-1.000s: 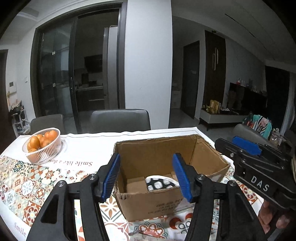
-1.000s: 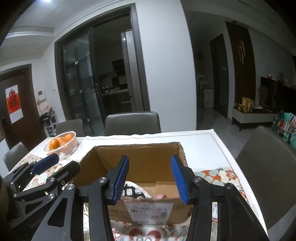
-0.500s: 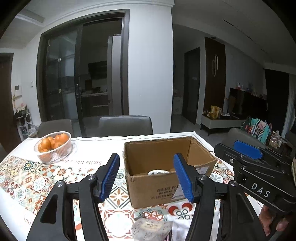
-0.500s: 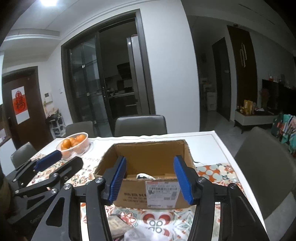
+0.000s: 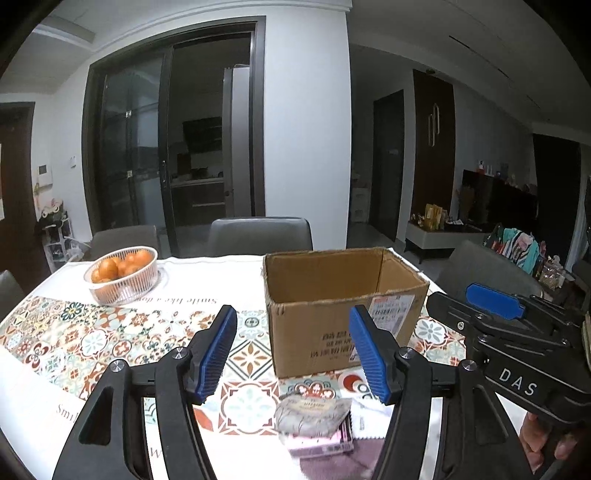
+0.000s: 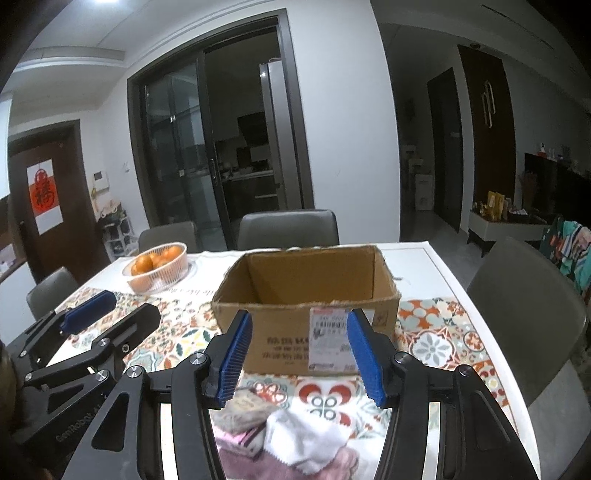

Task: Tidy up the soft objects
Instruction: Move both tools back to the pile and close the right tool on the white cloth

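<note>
A dim dining room: grey chairs (image 5: 259, 236) line the far side of a surface (image 6: 421, 258) spread with a patterned tilework cloth (image 5: 74, 332). Behind them, dark-framed sliding glass doors (image 6: 218, 147) give onto an unlit kitchen beside a white wall (image 5: 306, 129). A ceiling light (image 6: 107, 2) glows overhead; a red paper hanging (image 6: 44, 195) marks a brown door at left.

Cardboard box (image 6: 306, 295) on surface (image 6: 436, 273), centre, open top. Fruit basket (image 6: 157, 269) behind-left of box, well apart. Pile of soft items (image 6: 280, 439) on near edge, in front of box. 2 chairs (image 6: 288, 229) behind surface, 1 chair (image 6: 524, 295) to right.
</note>
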Demonstrator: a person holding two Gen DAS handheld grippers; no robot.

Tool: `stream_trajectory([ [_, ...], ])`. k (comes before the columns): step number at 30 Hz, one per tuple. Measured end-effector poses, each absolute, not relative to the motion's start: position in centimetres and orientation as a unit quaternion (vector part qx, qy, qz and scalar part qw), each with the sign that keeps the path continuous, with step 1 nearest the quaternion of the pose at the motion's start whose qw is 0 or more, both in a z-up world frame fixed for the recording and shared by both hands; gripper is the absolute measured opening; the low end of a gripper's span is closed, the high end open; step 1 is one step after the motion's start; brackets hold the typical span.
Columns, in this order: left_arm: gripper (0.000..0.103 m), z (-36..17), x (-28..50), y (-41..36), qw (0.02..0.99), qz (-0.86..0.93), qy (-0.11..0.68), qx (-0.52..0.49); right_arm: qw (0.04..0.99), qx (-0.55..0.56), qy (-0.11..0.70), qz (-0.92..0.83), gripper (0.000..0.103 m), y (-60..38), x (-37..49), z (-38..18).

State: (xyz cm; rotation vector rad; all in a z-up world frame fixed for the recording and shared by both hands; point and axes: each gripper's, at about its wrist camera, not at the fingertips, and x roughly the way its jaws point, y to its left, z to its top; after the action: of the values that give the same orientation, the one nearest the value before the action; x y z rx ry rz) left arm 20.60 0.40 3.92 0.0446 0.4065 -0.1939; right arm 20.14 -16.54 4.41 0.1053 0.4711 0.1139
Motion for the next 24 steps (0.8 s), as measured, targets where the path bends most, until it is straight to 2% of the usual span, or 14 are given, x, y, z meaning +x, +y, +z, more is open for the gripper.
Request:
stream_trajectory([
  [10, 0.065, 1.3, 19.3, 1.1, 0.967, -0.095, 0.235, 0.020, 0.965, 0.034, 0.251, 0.063, 0.055, -15.2, 18.8, 2.5],
  [24, 0.071, -4.0, 18.6, 0.8, 0.943, -0.113, 0.313, 0.014, 0.946, 0.023, 0.316, 0.073, 0.055, -15.2, 19.3, -1.7],
])
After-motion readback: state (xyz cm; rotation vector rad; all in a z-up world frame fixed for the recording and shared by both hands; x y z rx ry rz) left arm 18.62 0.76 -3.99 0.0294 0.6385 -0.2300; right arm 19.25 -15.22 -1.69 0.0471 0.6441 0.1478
